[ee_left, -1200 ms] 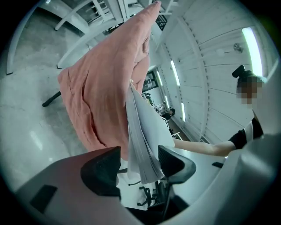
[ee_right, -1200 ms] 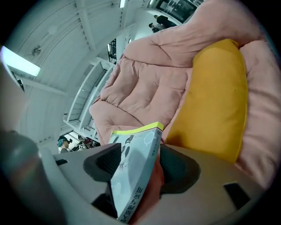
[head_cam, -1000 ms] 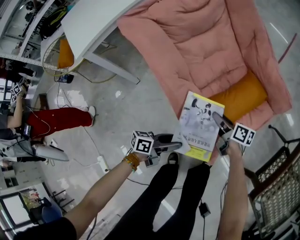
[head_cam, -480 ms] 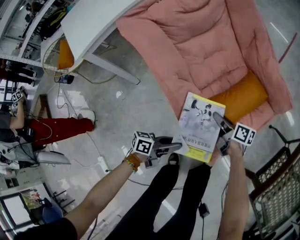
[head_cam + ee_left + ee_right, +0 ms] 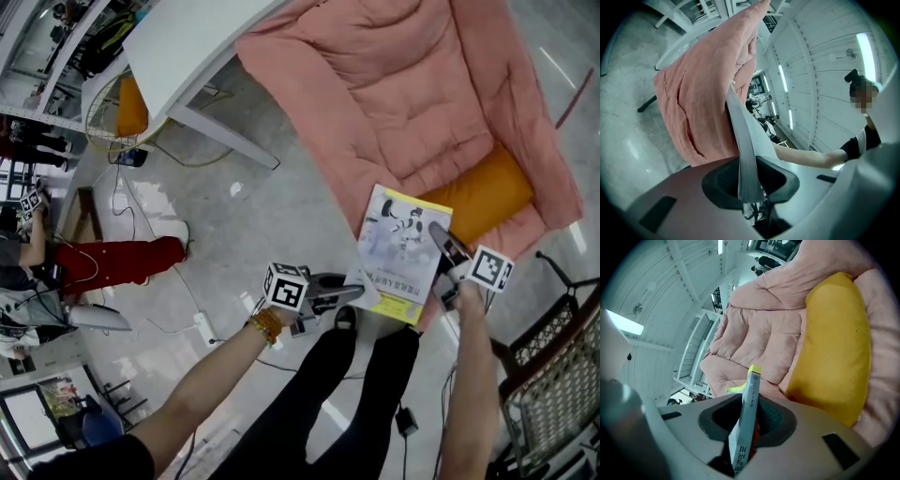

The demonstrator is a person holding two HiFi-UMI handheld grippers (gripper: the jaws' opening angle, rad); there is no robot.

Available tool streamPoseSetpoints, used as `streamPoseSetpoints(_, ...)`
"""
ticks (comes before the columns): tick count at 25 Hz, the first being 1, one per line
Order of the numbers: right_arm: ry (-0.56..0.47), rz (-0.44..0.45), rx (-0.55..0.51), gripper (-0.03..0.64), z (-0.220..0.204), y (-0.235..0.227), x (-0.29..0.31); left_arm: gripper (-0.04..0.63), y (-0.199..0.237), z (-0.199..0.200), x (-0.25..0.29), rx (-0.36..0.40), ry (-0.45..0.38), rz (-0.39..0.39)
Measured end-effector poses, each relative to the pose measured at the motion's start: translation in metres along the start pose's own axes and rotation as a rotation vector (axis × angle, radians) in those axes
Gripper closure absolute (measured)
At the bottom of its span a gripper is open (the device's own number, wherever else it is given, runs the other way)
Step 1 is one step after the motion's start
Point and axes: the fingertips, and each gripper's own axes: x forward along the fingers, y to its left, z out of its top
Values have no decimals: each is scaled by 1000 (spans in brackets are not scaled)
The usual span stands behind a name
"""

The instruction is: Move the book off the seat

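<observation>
Yellow-trimmed book (image 5: 398, 255) was clamped at 2 opposite edges by the left claw (image 5: 359, 292) and the right claw (image 5: 437, 231), whose jaws had just been closing on it.

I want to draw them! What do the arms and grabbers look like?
The left gripper and right gripper are grey with dark jaws; each carries a white cube with black square markers. The forearms are bare; an orange bracelet sits on the left wrist, and a black sleeve at the shoulder. Both pairs of jaws have just been closing, the book between them.
</observation>
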Motion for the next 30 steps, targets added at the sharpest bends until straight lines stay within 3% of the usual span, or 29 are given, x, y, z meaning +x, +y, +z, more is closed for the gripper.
streamPoseSetpoints(30,-65,36,-47,541,20,49,-21,520,-31,15,-3,28,-12,-22)
